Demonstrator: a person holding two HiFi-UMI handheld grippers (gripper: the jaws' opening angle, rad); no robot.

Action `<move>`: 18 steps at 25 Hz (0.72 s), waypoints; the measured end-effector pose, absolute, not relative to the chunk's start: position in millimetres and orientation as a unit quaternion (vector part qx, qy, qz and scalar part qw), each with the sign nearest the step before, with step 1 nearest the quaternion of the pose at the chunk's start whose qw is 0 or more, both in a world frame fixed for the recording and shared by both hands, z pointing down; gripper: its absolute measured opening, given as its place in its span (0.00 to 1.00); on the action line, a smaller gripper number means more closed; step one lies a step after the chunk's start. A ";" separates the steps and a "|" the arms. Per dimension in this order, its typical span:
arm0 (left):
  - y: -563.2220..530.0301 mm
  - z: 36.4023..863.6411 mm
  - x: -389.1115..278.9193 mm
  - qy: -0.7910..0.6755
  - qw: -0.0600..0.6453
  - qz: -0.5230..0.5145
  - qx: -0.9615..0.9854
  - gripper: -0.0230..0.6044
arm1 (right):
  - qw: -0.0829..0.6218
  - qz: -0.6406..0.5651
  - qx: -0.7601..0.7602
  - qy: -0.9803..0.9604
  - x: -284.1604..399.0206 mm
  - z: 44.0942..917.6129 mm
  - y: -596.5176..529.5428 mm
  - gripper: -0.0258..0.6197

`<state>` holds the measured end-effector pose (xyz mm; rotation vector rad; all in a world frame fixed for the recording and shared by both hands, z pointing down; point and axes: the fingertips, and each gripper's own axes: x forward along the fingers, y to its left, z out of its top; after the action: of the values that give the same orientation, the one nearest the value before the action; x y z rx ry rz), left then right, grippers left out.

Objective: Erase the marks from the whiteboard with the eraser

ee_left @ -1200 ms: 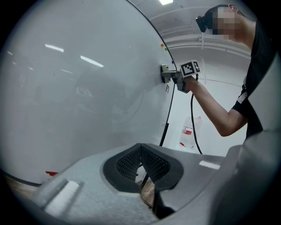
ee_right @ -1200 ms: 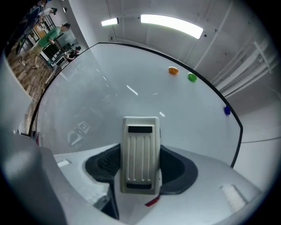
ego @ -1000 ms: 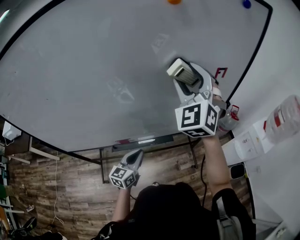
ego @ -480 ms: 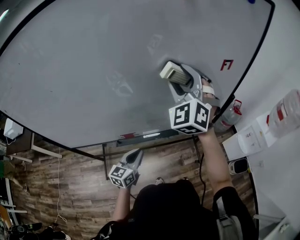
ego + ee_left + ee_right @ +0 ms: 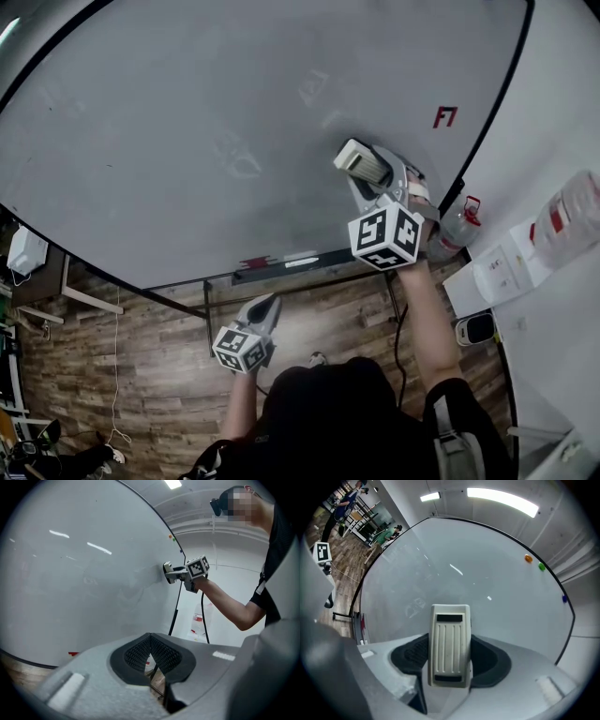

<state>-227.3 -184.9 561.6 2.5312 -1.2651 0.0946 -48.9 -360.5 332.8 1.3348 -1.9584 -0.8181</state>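
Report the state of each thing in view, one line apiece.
Right gripper, shut on the eraser.
Eraser, clamped, held against the whiteboard.
Left gripper, shut, empty, low off the board.
Whiteboard, mostly wiped; faint smudges show.
Red mark, not yet erased.

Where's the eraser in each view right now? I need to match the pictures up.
Head view: eraser right of centre, in the right gripper, at the whiteboard.
Left gripper view: small, above centre, near the board's right edge.
Right gripper view: bottom centre, upright between the jaws.
Shared landmark: the board's black frame, which shows in all three.
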 end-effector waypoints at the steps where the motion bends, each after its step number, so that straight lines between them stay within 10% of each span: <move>1: -181.3 560.8 -223.6 -0.442 0.154 0.031 0.883 0.05 | 0.318 -0.304 0.504 -0.743 -42.2 341.7 -356.4 0.43; 18: -65.7 556.5 -90.6 -0.429 0.165 0.023 0.888 0.05 | 0.385 -0.156 0.426 -0.804 79.2 516.7 -205.6 0.43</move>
<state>-90.6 -65.7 556.5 2.5298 -1.2235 0.0661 79.2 -205.6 516.7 1.0848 -2.0467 -0.3973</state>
